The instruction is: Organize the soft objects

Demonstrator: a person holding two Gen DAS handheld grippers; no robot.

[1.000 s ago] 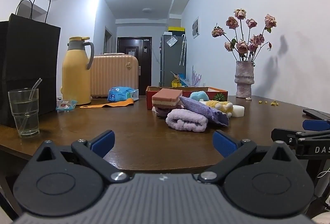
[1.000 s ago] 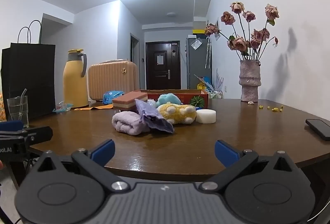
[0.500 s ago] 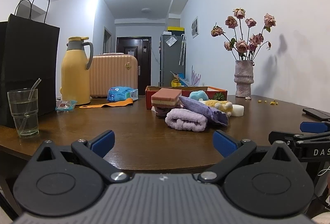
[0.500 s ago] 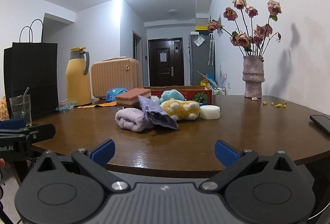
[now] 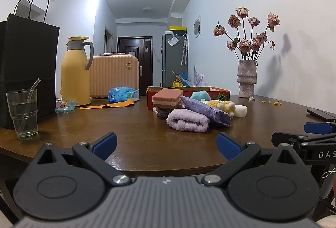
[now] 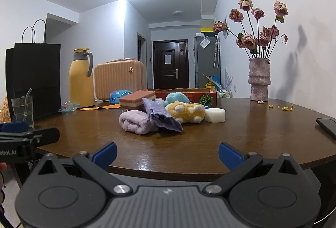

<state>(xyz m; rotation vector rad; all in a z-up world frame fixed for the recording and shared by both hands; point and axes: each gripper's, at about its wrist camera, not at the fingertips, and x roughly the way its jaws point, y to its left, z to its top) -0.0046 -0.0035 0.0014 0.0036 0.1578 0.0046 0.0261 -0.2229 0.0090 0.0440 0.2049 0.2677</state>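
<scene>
A pile of soft things lies mid-table: a rolled lilac towel (image 5: 188, 123) (image 6: 137, 124), a purple cloth (image 5: 205, 111) (image 6: 161, 116), a layered pink sponge (image 5: 168, 97) (image 6: 137, 99), a yellow plush (image 6: 185, 112), a teal plush (image 6: 177, 97) and a white round sponge (image 6: 215, 115). An orange-red box (image 5: 212, 92) (image 6: 201, 96) stands behind them. My left gripper (image 5: 167, 144) is open and empty at the table's near edge. My right gripper (image 6: 167, 153) is open and empty, also short of the pile.
A glass with a straw (image 5: 23, 112), a black paper bag (image 5: 27, 72), a yellow jug (image 5: 75, 72) and a beige case (image 5: 114, 76) stand at the left. A vase of dried roses (image 6: 259, 81) and a phone (image 6: 327, 126) are at the right.
Both grippers have risen slightly and edged toward the table. Nothing on the table moved; both stay open.
</scene>
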